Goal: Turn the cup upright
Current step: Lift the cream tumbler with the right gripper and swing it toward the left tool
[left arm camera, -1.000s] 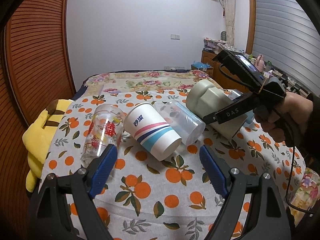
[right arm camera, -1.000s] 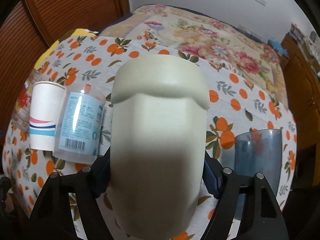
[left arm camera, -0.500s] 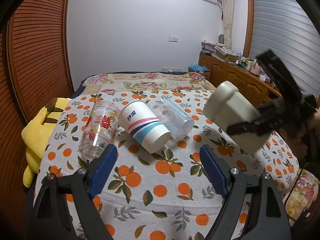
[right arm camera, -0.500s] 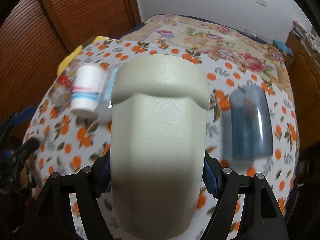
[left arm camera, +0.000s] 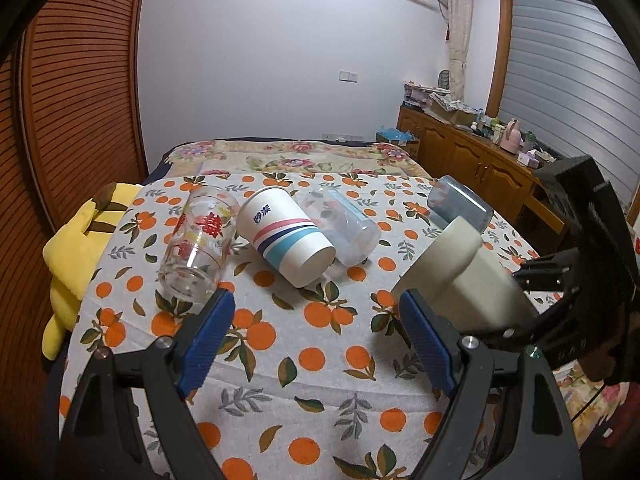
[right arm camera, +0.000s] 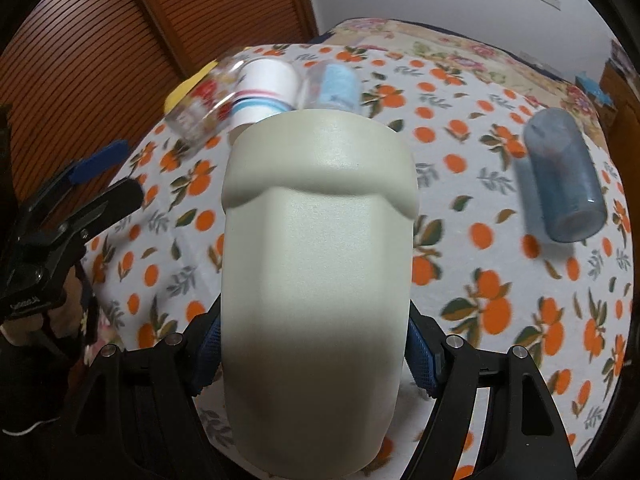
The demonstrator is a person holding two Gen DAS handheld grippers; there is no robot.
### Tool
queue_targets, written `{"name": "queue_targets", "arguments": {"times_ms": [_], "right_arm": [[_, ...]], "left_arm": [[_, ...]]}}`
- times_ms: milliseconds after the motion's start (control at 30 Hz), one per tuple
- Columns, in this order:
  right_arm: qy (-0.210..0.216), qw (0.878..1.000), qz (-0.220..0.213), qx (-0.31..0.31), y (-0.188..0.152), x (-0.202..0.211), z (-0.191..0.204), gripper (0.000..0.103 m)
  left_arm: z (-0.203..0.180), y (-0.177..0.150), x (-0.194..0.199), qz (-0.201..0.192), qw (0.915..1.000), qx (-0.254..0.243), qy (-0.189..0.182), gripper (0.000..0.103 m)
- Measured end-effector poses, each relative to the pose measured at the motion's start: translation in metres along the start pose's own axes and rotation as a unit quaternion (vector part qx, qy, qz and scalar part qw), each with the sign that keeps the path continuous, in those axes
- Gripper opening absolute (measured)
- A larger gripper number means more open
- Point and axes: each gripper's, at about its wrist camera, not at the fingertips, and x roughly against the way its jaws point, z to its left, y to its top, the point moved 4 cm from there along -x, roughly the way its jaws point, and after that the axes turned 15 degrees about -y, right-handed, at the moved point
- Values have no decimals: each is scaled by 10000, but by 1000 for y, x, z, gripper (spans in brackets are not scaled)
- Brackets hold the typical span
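Observation:
My right gripper [right arm camera: 316,356] is shut on a cream-coloured cup [right arm camera: 316,264] and holds it tilted above the table; the cup also shows in the left wrist view [left arm camera: 460,276], at the right near my left gripper's right finger. My left gripper [left arm camera: 316,340] is open and empty above the table's front. On the orange-print tablecloth [left arm camera: 280,344] several cups lie on their sides: a glass with red print [left arm camera: 198,240], a striped paper cup [left arm camera: 286,236], a clear plastic cup [left arm camera: 344,226] and a blue translucent cup [left arm camera: 460,208].
A yellow plush toy [left arm camera: 76,256] hangs at the table's left edge. A bed with a floral cover [left arm camera: 288,158] lies behind the table. A wooden slatted wall is on the left, and a cabinet [left arm camera: 480,164] with clutter stands at the right.
My right gripper has carried the cream cup down and nearer the table's front right, turning it. The left gripper has pulled back and stayed open. The cups on the table have not moved.

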Motion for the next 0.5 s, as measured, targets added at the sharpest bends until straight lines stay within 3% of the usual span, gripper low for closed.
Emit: {"name": "queue_targets", "arguments": {"times_ms": [500], "right_arm": [[3, 9999, 38, -116, -1, -7, 5, 79]], "left_arm": [[-3, 0, 1, -36, 10000, 75, -10, 85]]}}
